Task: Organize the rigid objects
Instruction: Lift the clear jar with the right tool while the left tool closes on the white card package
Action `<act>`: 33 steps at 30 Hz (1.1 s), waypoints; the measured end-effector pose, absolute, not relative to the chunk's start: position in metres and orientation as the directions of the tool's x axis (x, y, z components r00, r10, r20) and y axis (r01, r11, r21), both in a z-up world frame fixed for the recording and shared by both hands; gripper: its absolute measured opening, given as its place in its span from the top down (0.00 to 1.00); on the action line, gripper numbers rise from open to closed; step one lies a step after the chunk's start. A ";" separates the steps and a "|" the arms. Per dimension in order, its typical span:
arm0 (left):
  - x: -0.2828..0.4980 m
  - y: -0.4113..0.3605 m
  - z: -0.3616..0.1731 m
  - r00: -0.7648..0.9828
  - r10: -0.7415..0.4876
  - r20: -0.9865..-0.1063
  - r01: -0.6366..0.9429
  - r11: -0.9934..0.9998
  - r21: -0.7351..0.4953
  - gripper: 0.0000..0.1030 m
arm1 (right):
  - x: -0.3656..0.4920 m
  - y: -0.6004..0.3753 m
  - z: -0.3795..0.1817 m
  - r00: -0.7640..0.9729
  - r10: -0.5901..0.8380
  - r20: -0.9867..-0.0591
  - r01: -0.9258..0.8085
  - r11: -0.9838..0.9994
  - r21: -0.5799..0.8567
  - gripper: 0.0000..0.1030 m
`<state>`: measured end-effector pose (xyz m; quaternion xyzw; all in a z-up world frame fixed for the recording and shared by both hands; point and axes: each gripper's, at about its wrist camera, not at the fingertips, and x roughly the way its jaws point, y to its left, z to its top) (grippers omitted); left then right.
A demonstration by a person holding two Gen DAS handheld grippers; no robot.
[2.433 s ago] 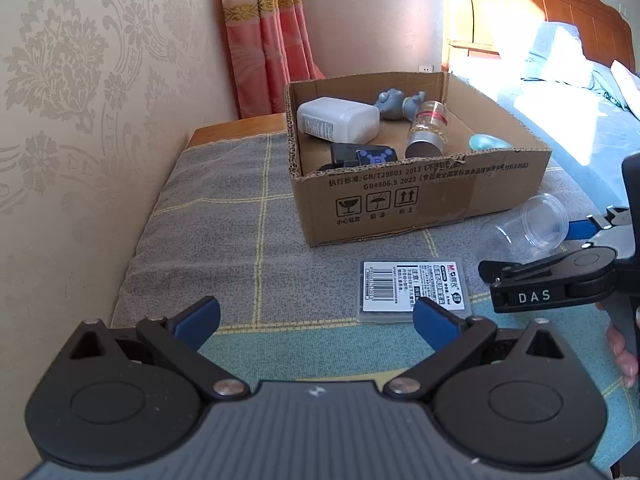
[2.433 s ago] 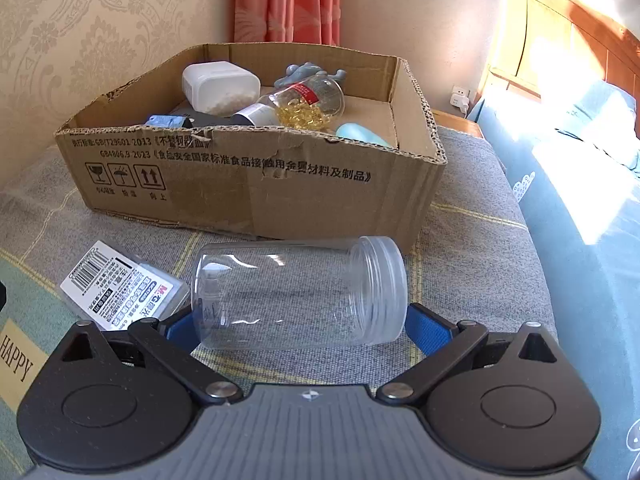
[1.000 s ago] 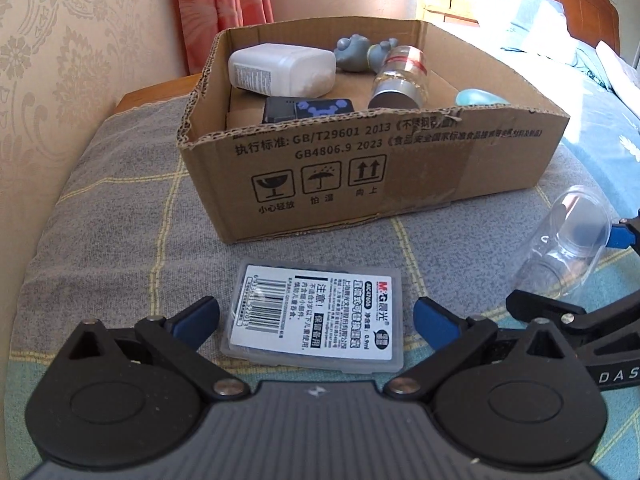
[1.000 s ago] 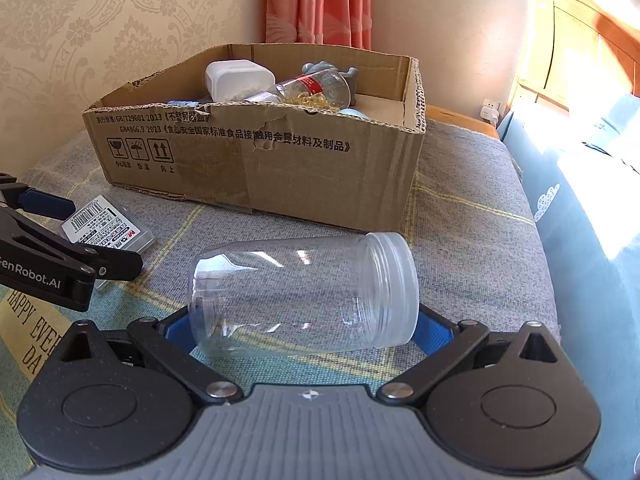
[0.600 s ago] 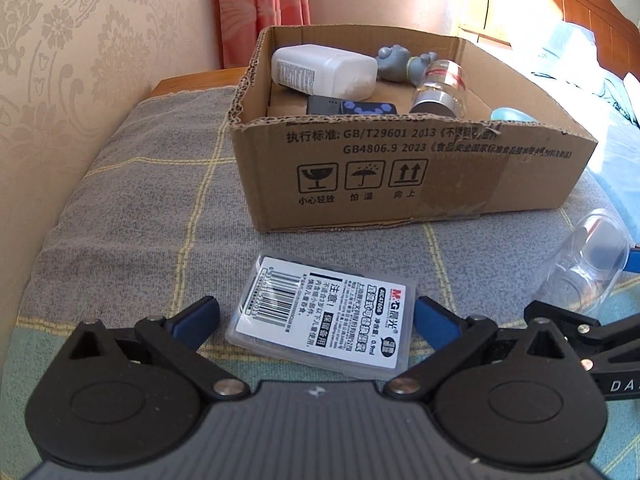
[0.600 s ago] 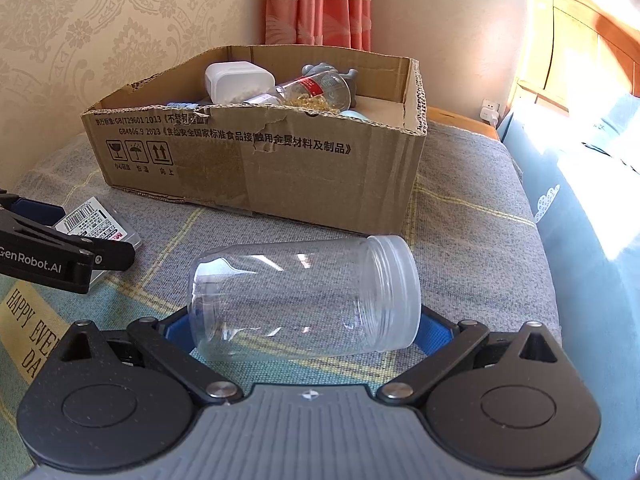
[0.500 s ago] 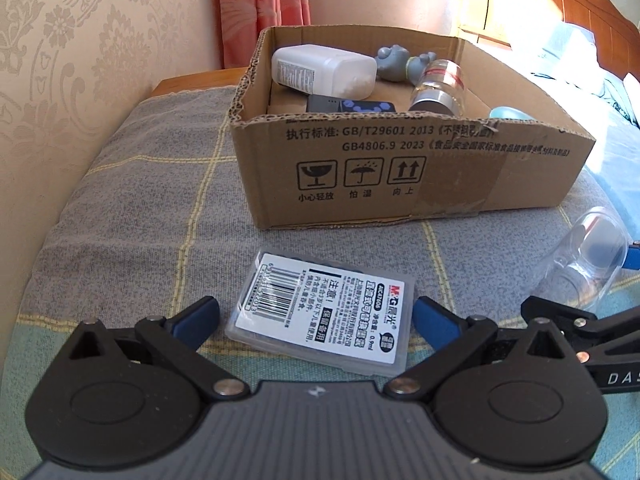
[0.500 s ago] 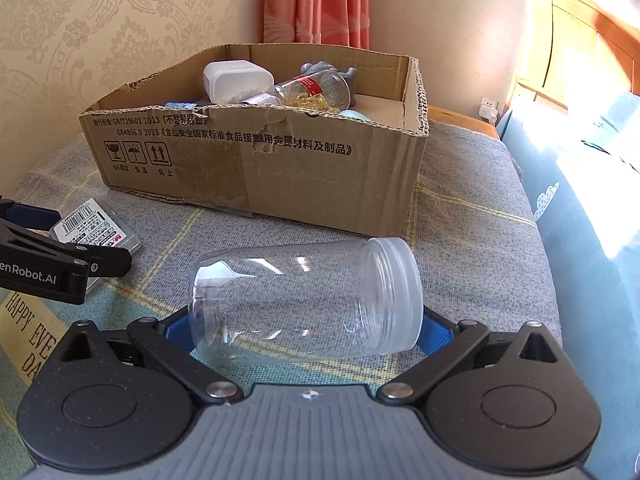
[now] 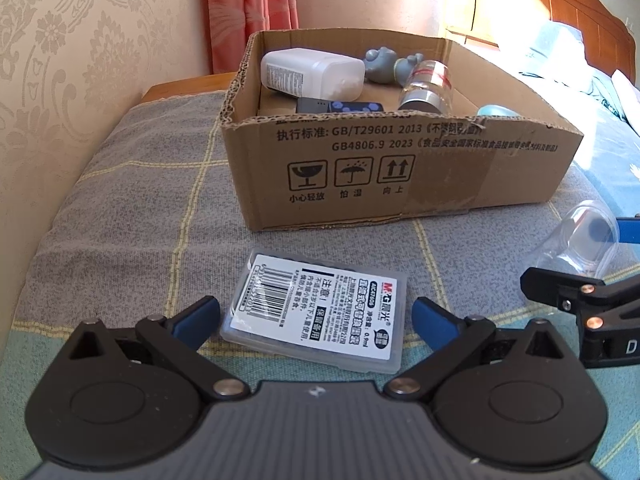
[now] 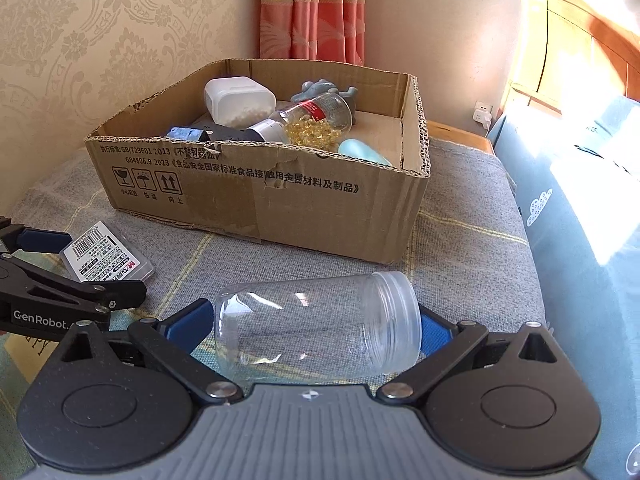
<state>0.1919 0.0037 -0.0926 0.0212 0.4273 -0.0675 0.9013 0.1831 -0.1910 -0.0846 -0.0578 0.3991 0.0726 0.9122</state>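
Note:
A flat clear plastic case (image 9: 320, 312) with a barcode label lies on the blanket between the open fingers of my left gripper (image 9: 316, 316), which straddle it with small gaps on both sides. My right gripper (image 10: 316, 322) is shut on a clear empty jar (image 10: 316, 324), held sideways, base against the left pad and mouth against the right. The same jar (image 9: 580, 240) shows at the right of the left wrist view. Behind stands an open cardboard box (image 9: 400, 176) holding a white bottle (image 9: 312, 72), a grey toy (image 9: 384, 64), a capsule bottle (image 10: 316, 120) and a black device (image 9: 340, 106).
A patterned wall (image 9: 60, 80) runs along the left and a pink curtain (image 10: 316, 8) hangs behind the box. Blue bedding (image 10: 580, 200) and a wooden headboard (image 9: 580, 12) lie to the right. The grey checked blanket (image 9: 160, 200) is bare to the left of the box.
My left gripper came forward until its fingers straddle the case. My right gripper drew back from the box, carrying the jar. In the last half second little has moved.

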 end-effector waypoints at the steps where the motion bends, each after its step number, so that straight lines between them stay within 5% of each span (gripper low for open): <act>1: 0.192 0.003 -0.092 0.627 -0.101 -0.772 0.136 0.991 -0.019 0.03 | 0.183 -0.190 -0.084 0.673 0.085 -0.735 -0.178 0.983 -0.050 0.00; 13: 0.190 0.003 -0.092 0.640 -0.104 -0.762 0.145 0.989 -0.013 0.09 | 0.182 -0.187 -0.082 0.665 0.065 -0.744 -0.189 0.978 -0.084 0.10; 33: 0.181 0.006 -0.069 0.597 -0.166 -0.785 0.279 0.960 0.009 0.12 | 0.178 -0.191 -0.061 0.664 0.118 -0.738 -0.273 0.958 -0.092 0.10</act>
